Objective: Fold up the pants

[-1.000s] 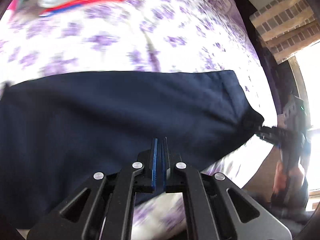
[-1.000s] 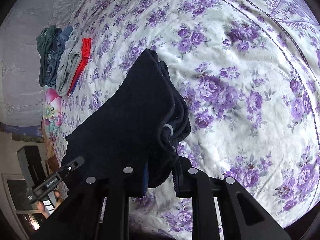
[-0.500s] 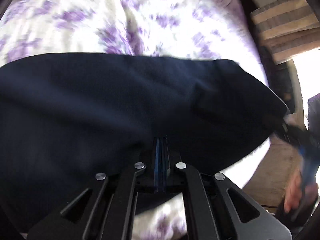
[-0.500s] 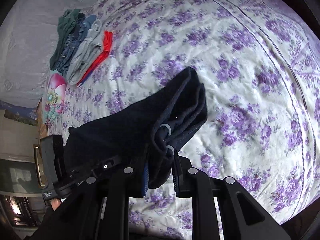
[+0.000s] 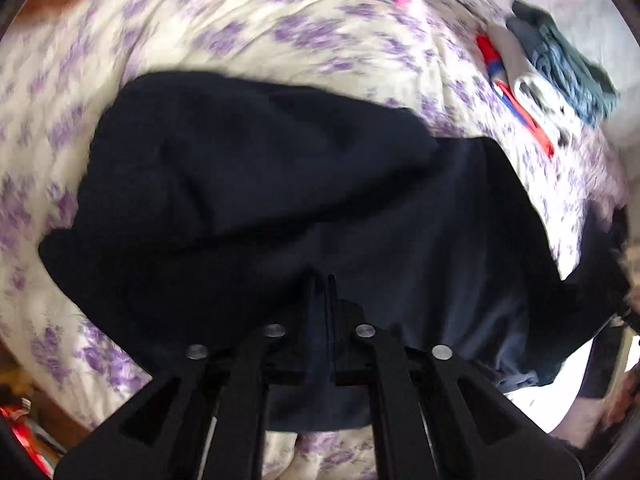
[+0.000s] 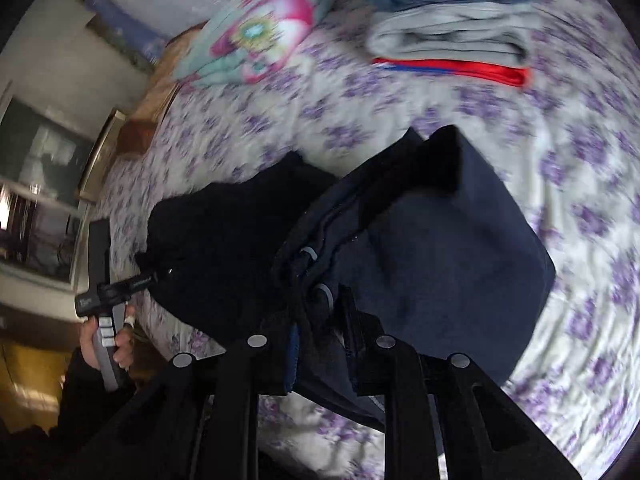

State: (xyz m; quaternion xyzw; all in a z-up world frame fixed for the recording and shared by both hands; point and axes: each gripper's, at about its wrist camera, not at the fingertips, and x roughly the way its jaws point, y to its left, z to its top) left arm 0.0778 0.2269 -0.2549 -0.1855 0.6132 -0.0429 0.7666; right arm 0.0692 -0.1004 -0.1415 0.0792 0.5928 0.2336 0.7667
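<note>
Dark navy pants (image 5: 280,200) lie bunched on a purple-flowered bedsheet (image 5: 80,80). My left gripper (image 5: 321,284) is shut on an edge of the pants. My right gripper (image 6: 320,300) is shut on the waistband end of the pants (image 6: 460,256), where grey drawstring loops show. In the right wrist view the left gripper (image 6: 156,276) pinches the far corner of the dark cloth, held by a hand. The pants are doubled over with one layer draped on another.
A stack of folded clothes (image 5: 560,64), grey, blue and red, lies on the bed; it also shows in the right wrist view (image 6: 448,36). A colourful pillow (image 6: 256,36) is near the headboard. The bed edge and room furniture (image 6: 40,184) are at the left.
Both grippers swung round with the pants, folding one part over the other. The views turned toward the stack of folded clothes and the pillow. Both stay shut on the cloth.
</note>
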